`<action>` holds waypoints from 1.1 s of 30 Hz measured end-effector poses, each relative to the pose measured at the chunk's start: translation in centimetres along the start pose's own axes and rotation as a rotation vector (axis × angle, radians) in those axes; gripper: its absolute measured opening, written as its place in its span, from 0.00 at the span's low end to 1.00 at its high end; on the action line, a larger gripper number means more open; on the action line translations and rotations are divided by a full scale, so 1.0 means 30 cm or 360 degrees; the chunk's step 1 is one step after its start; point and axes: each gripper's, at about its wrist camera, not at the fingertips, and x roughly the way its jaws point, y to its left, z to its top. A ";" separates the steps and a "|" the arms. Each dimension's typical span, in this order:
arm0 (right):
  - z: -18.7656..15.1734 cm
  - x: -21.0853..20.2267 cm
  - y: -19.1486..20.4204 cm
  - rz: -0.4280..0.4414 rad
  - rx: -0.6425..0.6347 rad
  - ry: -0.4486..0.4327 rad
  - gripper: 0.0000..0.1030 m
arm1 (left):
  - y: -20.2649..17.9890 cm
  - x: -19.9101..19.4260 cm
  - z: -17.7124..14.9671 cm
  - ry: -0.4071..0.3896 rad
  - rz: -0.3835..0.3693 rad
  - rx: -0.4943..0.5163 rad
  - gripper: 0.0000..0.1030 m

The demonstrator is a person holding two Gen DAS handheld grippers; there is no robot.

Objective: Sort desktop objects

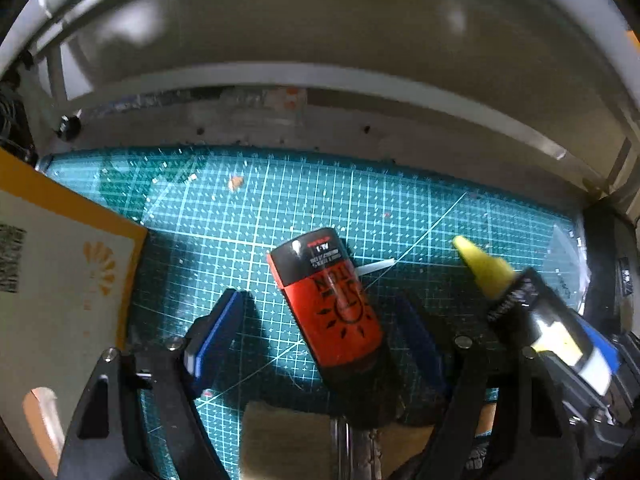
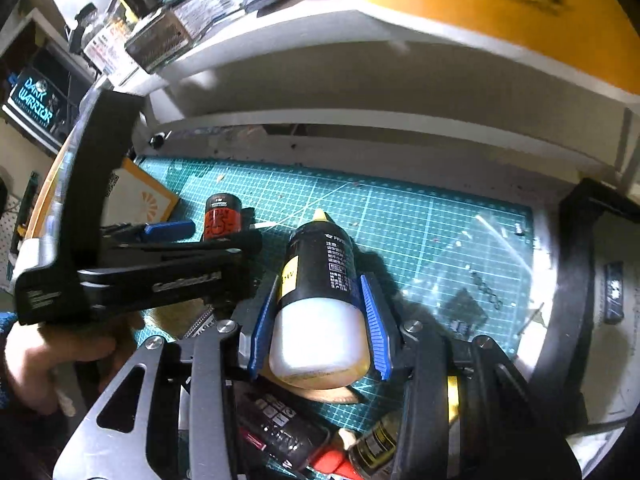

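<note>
Your left tongs point(image 1: 320, 340) hang open over the red-and-black can point(image 1: 330, 304), which lies on its side on the green cutting mat point(image 1: 400, 208) at the centre of the left wrist view, its black cap toward the top of the frame. Both blue pads point(image 1: 218, 332) stand clear of the can, one on each side. The can lies askew between them, so square your wrist to its long axis before you come down, and close across the red body, not the cap. Keep low enough that it cannot roll out.

Your right tongs point(image 2: 320, 328) are clamped on the white bottle point(image 2: 320, 320) with the yellow nozzle, at the centre of the right wrist view. It intrudes at the right edge of the left view, so hold it away from the can.
</note>
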 end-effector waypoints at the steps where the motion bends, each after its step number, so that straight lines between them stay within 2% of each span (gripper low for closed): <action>1: 0.000 -0.004 -0.003 -0.0002 0.0007 -0.0003 0.37 | -0.006 -0.005 0.000 -0.0012 0.0012 0.0024 0.61; 3: 0.000 -0.010 -0.007 -0.0004 0.0019 -0.0011 0.37 | -0.019 -0.015 -0.001 -0.0036 0.0034 0.0070 0.41; 5: 0.001 -0.017 -0.007 -0.0009 0.0030 -0.0017 0.37 | -0.020 -0.027 -0.002 -0.0015 -0.0020 0.0082 0.34; 14: -0.001 -0.063 0.010 -0.0005 0.0047 -0.0059 0.37 | -0.022 -0.123 -0.027 -0.0110 -0.0133 0.0097 0.33; 21: -0.018 -0.120 0.026 -0.0027 0.0057 -0.0110 0.37 | -0.012 -0.189 -0.076 -0.0119 -0.0163 0.0109 0.33; 26: -0.049 -0.173 0.049 -0.0041 0.0025 -0.0133 0.37 | 0.001 -0.245 -0.106 -0.0186 -0.0153 0.0194 0.33; 33: -0.100 -0.250 0.112 -0.0107 0.0048 -0.0193 0.37 | 0.033 -0.345 -0.159 -0.0254 -0.0190 0.0234 0.33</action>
